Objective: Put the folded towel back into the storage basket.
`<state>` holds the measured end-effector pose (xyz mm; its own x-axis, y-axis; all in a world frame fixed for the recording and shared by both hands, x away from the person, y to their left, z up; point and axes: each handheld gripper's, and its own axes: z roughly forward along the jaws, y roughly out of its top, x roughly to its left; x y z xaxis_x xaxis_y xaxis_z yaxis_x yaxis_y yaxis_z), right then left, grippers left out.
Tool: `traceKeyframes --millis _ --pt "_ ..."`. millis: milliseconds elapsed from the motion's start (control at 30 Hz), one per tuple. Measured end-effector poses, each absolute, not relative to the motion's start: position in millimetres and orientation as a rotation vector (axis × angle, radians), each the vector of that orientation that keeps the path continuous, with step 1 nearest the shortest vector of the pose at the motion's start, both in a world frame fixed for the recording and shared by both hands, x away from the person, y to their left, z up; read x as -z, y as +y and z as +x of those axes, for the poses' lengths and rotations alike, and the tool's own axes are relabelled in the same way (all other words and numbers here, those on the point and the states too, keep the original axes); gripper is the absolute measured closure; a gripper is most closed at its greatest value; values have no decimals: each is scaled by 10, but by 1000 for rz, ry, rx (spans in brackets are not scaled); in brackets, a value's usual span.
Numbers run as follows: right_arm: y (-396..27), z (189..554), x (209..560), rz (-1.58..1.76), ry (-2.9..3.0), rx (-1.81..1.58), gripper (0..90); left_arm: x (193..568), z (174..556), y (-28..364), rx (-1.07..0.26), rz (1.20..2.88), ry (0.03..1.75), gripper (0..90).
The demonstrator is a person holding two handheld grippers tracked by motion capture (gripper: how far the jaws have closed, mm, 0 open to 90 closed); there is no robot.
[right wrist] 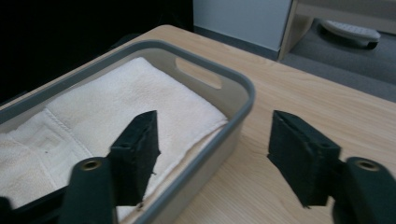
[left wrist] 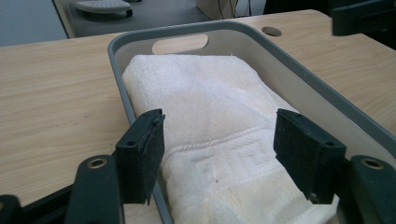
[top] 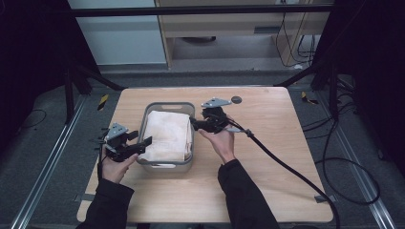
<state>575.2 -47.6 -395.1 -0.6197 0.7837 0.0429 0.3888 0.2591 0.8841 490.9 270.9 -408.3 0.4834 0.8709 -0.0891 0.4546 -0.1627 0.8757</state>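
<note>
Both my tools are spread, pinching nothing: left tool [top: 145,143] and right tool [top: 193,121] flank the grey basket [top: 165,106] on the counter [top: 267,143]; its folded white towel [top: 167,135] seems untouched

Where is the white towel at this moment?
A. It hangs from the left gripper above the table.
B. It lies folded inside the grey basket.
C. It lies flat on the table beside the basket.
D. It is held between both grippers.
B: the folded white towel lies inside the grey basket, and both grippers' jaws stand open with nothing gripped.
</note>
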Motion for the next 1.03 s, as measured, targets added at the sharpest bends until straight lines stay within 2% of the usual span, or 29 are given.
traceKeyframes --millis 133,400,1033 --pt "-723 5645 3908 1077 2113 -1352 235 4066 4854 2745 -548 1775 1114 300" --pt "-1324 5344 3959 1096 2083 -1330 159 4110 4755 2792 -573 1782 1101 263" --pt "-2464 4707 4369 1192 1997 -1282 126 4270 4531 3112 -647 1685 1140 255"
